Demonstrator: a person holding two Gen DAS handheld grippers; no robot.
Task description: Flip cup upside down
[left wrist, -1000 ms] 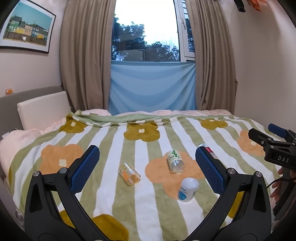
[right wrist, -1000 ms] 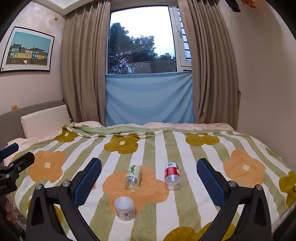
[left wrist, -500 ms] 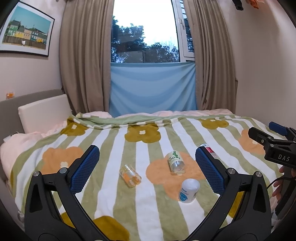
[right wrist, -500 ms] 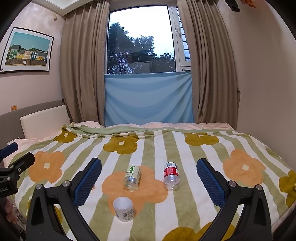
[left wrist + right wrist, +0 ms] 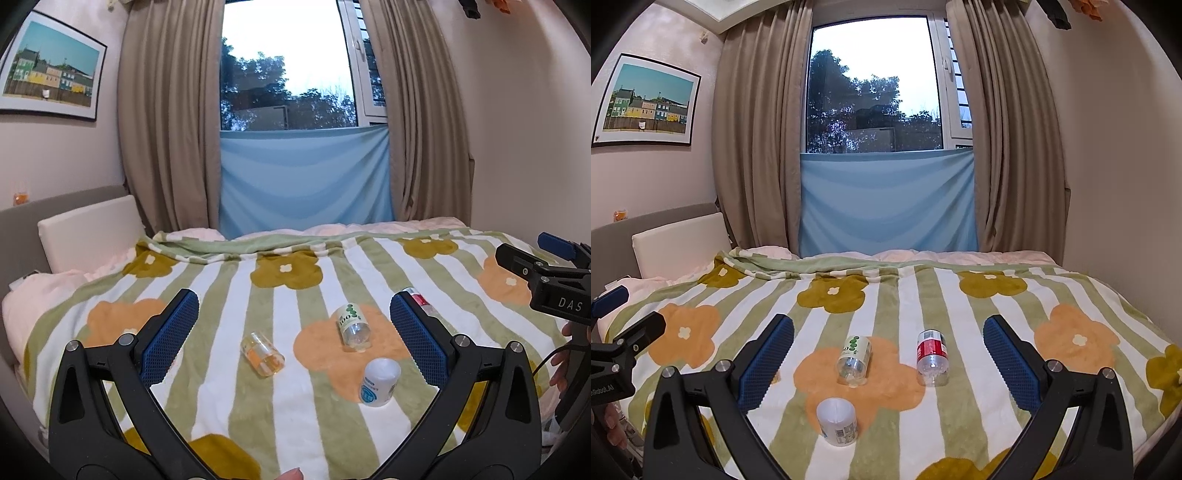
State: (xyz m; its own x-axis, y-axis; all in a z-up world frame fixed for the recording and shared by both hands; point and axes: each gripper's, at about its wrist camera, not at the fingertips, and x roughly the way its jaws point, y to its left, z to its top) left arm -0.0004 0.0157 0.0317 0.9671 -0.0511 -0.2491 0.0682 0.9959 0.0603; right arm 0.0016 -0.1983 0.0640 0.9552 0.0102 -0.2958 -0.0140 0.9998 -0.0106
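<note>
Both grippers are hanging above the near edge of a bed covered in a green-and-white striped blanket (image 5: 964,314) with big flower prints. The left gripper (image 5: 293,328) has its blue-padded fingers spread wide with nothing between them, and same deal for the right gripper (image 5: 888,341), wide apart and not touching anything. The white cup (image 5: 837,421) sits on the blanket close to the near edge, at the edge of an orange flower; from the right wrist view it looks like it's standing bottom-up with a barcode label on its side, though I can't be totally sure which end is which. In the left wrist view it's the same cup (image 5: 380,376) with a blue logo, leaning a bit. Just beyond it lies a clear bottle with a green-dotted label (image 5: 855,356) on its side, and beside that a clear bottle with a red label (image 5: 931,356), also lying down. Off to the left there's a small glass jar with orange liquid (image 5: 262,354), tipped over, well apart from the cup. A person's fingers (image 5: 561,365) show at the right edge of the left view.
</note>
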